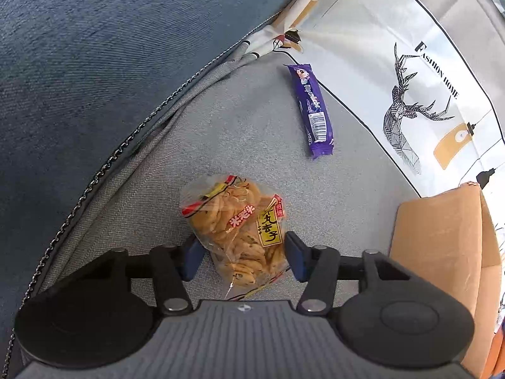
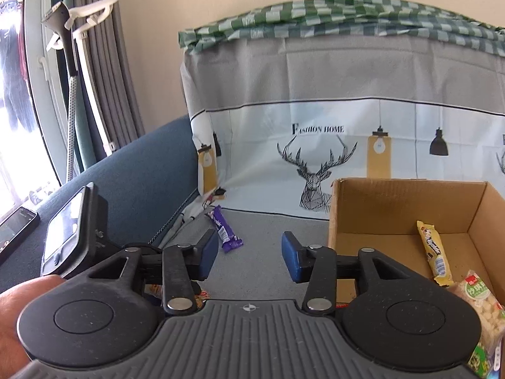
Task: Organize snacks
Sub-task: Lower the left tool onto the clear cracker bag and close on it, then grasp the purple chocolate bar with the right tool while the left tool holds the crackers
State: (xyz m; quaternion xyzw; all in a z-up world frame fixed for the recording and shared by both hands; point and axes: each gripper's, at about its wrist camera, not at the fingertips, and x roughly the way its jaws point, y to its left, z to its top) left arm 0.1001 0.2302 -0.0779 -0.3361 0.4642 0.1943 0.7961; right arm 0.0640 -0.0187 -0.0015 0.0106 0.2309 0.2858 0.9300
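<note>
Two grippers in view, one per wrist camera. Left gripper [image 1: 243, 254]: points steeply down, blue fingers [image 1: 193, 257] either side of a clear bag of rice crackers [image 1: 236, 237] lying on the grey cloth surface [image 1: 252, 132]. Right pad sits against the bag's film, left pad is at its edge; can't tell whether they actually press it, so grip is unconfirmed.

Beyond the bag, well apart from it: purple snack bar [image 1: 312, 110], flat on the same grey cloth, near the printed deer backdrop [image 1: 401, 117]. Cardboard box [image 1: 442, 246] stands to the right of the gripper, just beside the bag. Blue upholstery [image 1: 94, 63] runs along the left past the cloth edge.

Right gripper [image 2: 250, 257]: fingers apart, nothing between them, hovers over the grey cloth beside the box's left wall. A hand [image 2: 19, 309] shows at lower left, with the left gripper's body and screen just above it.

Inside the box [image 2: 394, 202]: green-and-white puffed snack pack [image 2: 483, 315] at the near right, yellow wrapped bar [image 2: 434, 252] behind it on the box floor. Purple bar [image 2: 225, 230] lies outside, left of the box. Farther back: deer backdrop, green checked cloth [image 2: 347, 12] on top, curtain [image 2: 104, 63] and a phone [image 2: 15, 227] far left.
</note>
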